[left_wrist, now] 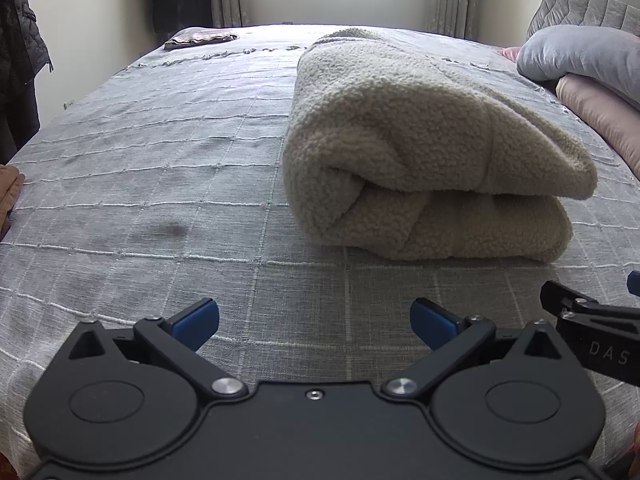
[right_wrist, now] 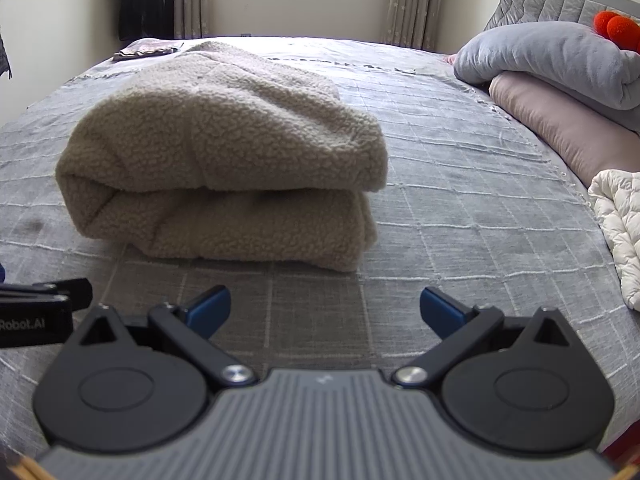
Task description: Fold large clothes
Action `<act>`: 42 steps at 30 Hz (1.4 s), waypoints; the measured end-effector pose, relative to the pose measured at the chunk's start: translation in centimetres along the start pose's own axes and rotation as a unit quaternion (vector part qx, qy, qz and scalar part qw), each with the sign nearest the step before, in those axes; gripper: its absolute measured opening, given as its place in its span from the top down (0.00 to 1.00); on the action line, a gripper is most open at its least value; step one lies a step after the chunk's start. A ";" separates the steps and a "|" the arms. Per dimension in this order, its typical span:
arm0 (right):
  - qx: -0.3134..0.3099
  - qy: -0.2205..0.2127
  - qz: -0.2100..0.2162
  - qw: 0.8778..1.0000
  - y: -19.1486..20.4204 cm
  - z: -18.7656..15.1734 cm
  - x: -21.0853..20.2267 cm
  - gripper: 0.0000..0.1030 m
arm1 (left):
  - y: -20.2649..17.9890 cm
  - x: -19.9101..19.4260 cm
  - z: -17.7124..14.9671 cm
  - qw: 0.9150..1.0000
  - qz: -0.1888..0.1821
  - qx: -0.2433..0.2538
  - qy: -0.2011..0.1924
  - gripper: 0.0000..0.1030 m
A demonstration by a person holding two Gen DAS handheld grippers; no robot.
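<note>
A cream fleece garment [left_wrist: 424, 152] lies folded into a thick bundle on the grey checked bedspread [left_wrist: 160, 168]; it also shows in the right wrist view [right_wrist: 224, 160]. My left gripper [left_wrist: 314, 324] is open and empty, a little in front of the bundle and to its left. My right gripper [right_wrist: 324, 312] is open and empty, in front of the bundle's right end. Neither gripper touches the garment. Each gripper's body shows at the edge of the other's view.
Grey and pink pillows [right_wrist: 560, 80] are stacked at the bed's right side, with a white quilted item [right_wrist: 620, 224] nearer me. A small folded cloth [left_wrist: 200, 38] lies at the far left corner. Dark coats [left_wrist: 20, 40] hang at the left wall.
</note>
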State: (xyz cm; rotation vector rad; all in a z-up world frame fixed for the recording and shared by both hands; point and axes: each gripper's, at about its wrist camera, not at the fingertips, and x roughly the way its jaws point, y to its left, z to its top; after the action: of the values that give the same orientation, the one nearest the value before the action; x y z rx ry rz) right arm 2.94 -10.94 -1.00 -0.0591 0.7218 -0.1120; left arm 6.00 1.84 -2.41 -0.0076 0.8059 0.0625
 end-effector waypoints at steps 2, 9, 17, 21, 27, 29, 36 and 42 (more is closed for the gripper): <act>0.001 -0.001 -0.001 1.000 0.1 0.0 -0.1 0.00 | 0.1 -0.1 0.0 1.000 0.001 -0.003 -0.002 0.00; 0.003 -0.004 -0.003 1.000 0.0 0.0 -0.3 0.00 | 0.6 -0.2 0.3 1.000 0.011 -0.009 -0.009 0.00; 0.005 -0.007 0.000 1.000 -0.1 0.1 -0.4 0.00 | 0.3 -0.1 0.2 1.000 0.012 -0.006 -0.007 0.00; 0.006 -0.007 0.001 1.000 -0.2 0.1 -0.5 0.00 | 0.3 -0.1 0.2 1.000 0.013 -0.005 -0.007 0.00; 0.006 -0.009 0.002 1.000 -0.2 0.1 -0.5 0.00 | 0.3 -0.1 0.2 1.000 0.013 -0.004 -0.008 0.00; 0.007 -0.009 0.002 1.000 -0.2 0.1 -0.5 0.00 | 0.3 -0.1 0.2 1.000 0.013 -0.005 -0.008 0.00; 0.006 -0.012 0.004 1.000 0.0 0.1 -0.7 0.00 | 0.3 -0.3 0.2 1.000 0.009 0.000 -0.011 0.00; 0.009 -0.011 0.004 1.000 0.0 0.2 -0.7 0.00 | 0.3 -0.1 0.2 1.000 0.010 0.000 -0.008 0.00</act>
State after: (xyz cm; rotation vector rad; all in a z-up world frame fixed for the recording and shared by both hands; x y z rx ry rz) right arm 2.52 -10.82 -0.40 -0.0398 0.6990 -0.1112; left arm 6.09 2.19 -2.17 0.0012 0.7901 0.0807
